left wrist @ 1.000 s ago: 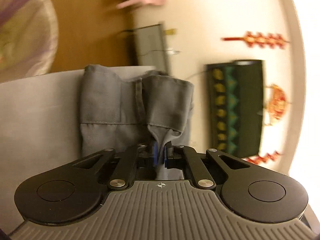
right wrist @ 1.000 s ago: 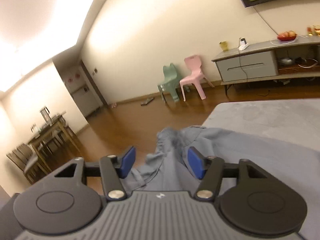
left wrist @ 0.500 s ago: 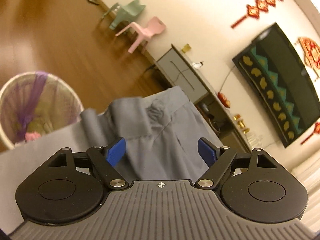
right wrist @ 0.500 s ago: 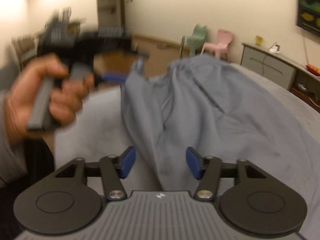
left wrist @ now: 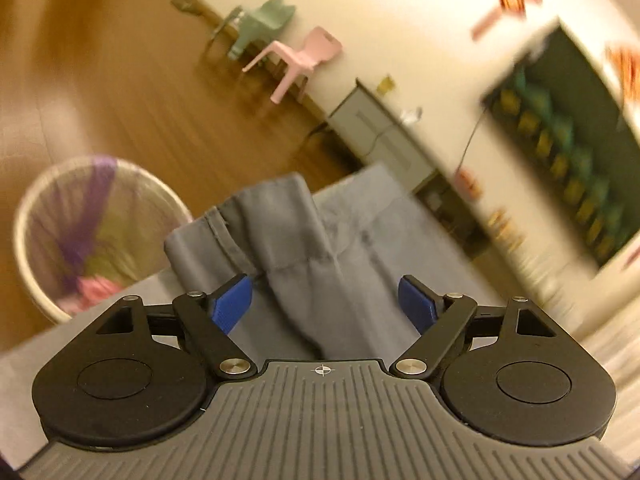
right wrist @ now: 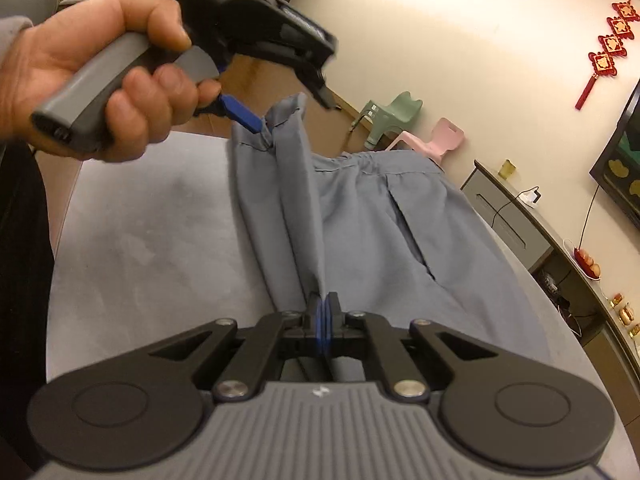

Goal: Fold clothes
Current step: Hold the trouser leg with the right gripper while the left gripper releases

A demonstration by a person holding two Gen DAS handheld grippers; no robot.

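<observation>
A grey-blue garment (right wrist: 380, 220) lies spread on the grey padded surface (right wrist: 140, 240), with one long fold raised along its left side. My right gripper (right wrist: 323, 312) is shut on the near end of that fold, its blue pads pressed together on the cloth. At the far end a hand (right wrist: 100, 80) holds my left gripper (right wrist: 294, 114); its jaws are opening, and one blue fingertip (right wrist: 244, 116) touches the lifted edge. In the left wrist view the left gripper (left wrist: 324, 300) stands wide, the garment (left wrist: 304, 248) between the pads but not pressed.
A round mesh laundry basket (left wrist: 92, 232) with coloured clothes stands on the wooden floor past the surface's edge. A pink chair (left wrist: 304, 60) and a green chair (left wrist: 264, 20) stand by the wall. A low grey cabinet (right wrist: 508, 216) runs along the right.
The left gripper has let go of the cloth, spread its jaws wide and rolled. The right gripper has come down onto the garment and shut on a fold.
</observation>
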